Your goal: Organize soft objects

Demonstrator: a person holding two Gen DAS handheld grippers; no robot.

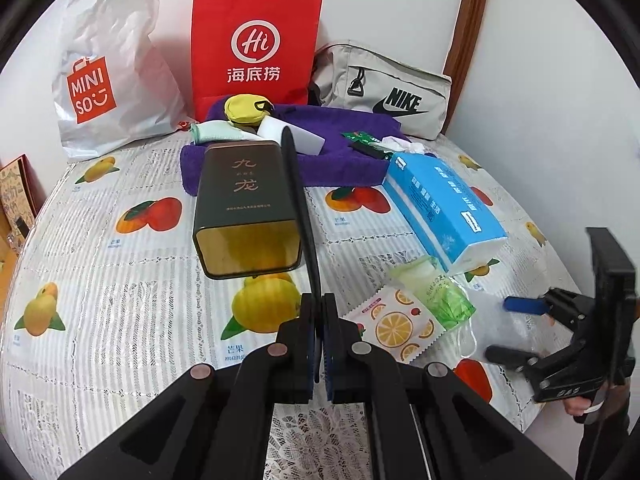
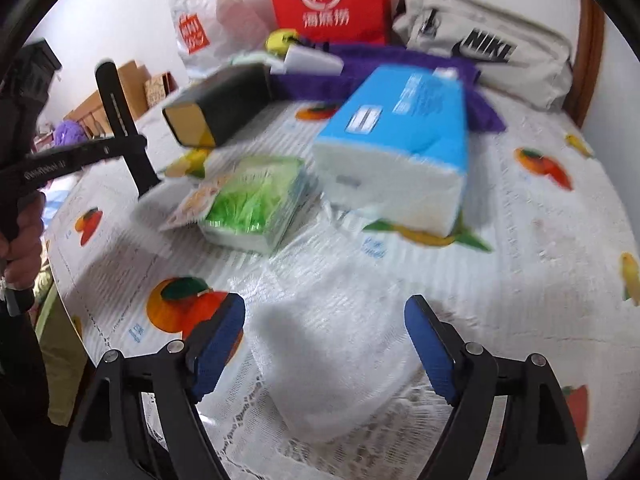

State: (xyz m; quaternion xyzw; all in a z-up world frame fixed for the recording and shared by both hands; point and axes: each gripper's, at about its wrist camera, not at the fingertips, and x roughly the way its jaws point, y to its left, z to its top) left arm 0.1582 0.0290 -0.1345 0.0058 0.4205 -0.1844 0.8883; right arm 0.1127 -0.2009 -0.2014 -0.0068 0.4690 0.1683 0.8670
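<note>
1. My left gripper [image 1: 319, 344] points down at a slant over the table; its jaws are pressed together on a thin black flat strip [image 1: 298, 200], which rises up and away from them.
2. My right gripper [image 2: 324, 344] also tilts down toward the table. Its blue pads [image 2: 218, 344] stand wide apart and nothing is between them except the tablecloth [image 2: 520, 280] and a whitish, blurred thing that I cannot identify.
3. In the right wrist view, a hand [image 2: 22, 248] at the left edge holds the handle of the left gripper.
4. The soft things lie ahead: a green tissue pack [image 1: 442, 300] rests partly on a sachet with orange slices [image 1: 394, 330], and a blue tissue pack [image 1: 440, 208] lies just behind them.
5. A dark tin [image 1: 244, 204] lies on its side to the left of these packs, with its open end toward me.
6. Further back a purple towel [image 1: 340, 160] carries a yellow pouch [image 1: 244, 108] and a white block [image 1: 290, 134].
7. Against the wall stand a white Miniso bag [image 1: 104, 76], a red paper bag [image 1: 256, 44] and a grey Nike bag [image 1: 384, 92].
8. The black strip crosses my left view in front of the tin.
</note>
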